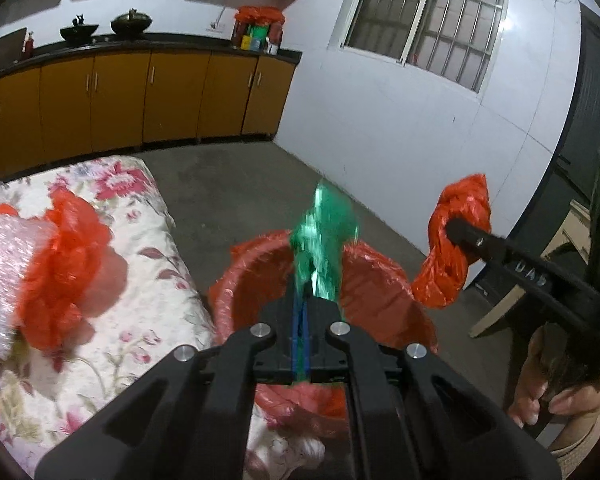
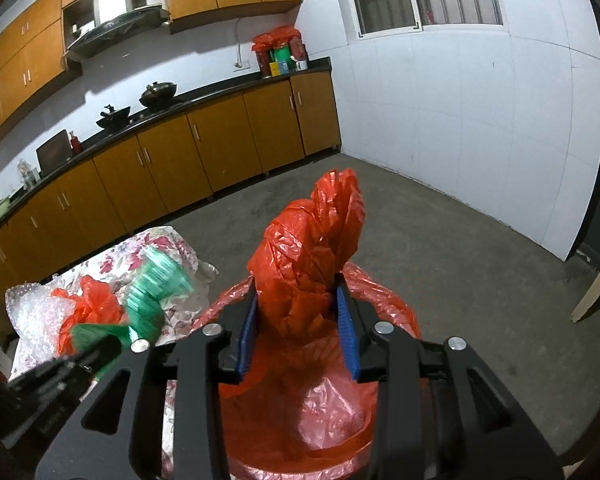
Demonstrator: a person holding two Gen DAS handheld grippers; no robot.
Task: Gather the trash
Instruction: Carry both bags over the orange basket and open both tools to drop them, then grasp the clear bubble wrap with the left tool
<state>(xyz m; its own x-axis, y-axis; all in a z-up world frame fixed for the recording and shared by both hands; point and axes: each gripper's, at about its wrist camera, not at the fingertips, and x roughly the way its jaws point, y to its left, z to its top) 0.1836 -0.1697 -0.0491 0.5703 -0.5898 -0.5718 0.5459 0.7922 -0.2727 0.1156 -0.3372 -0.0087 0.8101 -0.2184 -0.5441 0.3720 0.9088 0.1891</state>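
**Two scraps over the bin**

I am holding a green wrapper (image 1: 326,236) pinched tight in the left gripper (image 1: 309,280), above the red-lined bin (image 1: 384,292). The right gripper (image 2: 298,300) is cradling a crumpled red bag (image 2: 312,256) between half-spread jaws, also over the bin. I am worrying that the light bag snags on a pad or drifts past the rim onto the floor (image 1: 228,188).
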